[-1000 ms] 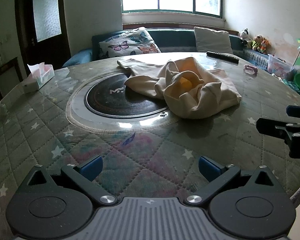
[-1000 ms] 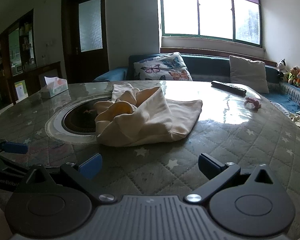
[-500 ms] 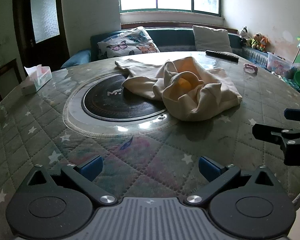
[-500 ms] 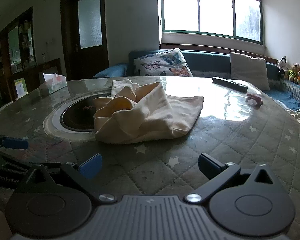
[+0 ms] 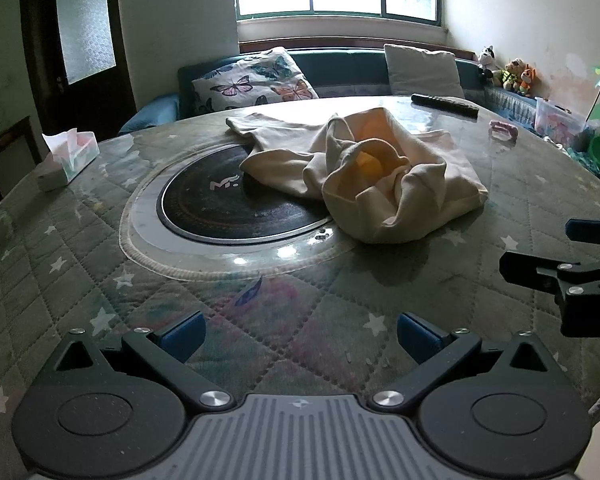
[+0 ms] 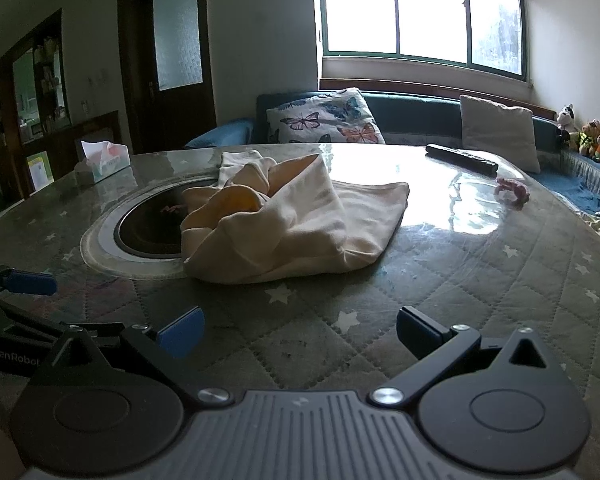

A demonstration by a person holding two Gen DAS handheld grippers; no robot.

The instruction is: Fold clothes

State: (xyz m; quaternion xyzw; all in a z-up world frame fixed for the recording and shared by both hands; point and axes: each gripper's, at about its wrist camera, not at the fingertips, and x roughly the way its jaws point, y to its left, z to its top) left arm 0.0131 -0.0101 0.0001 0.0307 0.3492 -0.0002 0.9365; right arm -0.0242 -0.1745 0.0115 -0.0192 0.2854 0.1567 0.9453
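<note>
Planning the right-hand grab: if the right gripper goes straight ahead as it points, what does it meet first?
Probably the crumpled cream garment; the right gripper is open, with only bare quilted table cover between. Depth is uncertain.

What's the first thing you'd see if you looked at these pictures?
A crumpled cream garment heaped in the middle of the round table, partly over a black round plate set into it. Both grippers, left and right, are open and short of the cloth. Behind, a bright window lights a butterfly pillow on the sofa.
</note>
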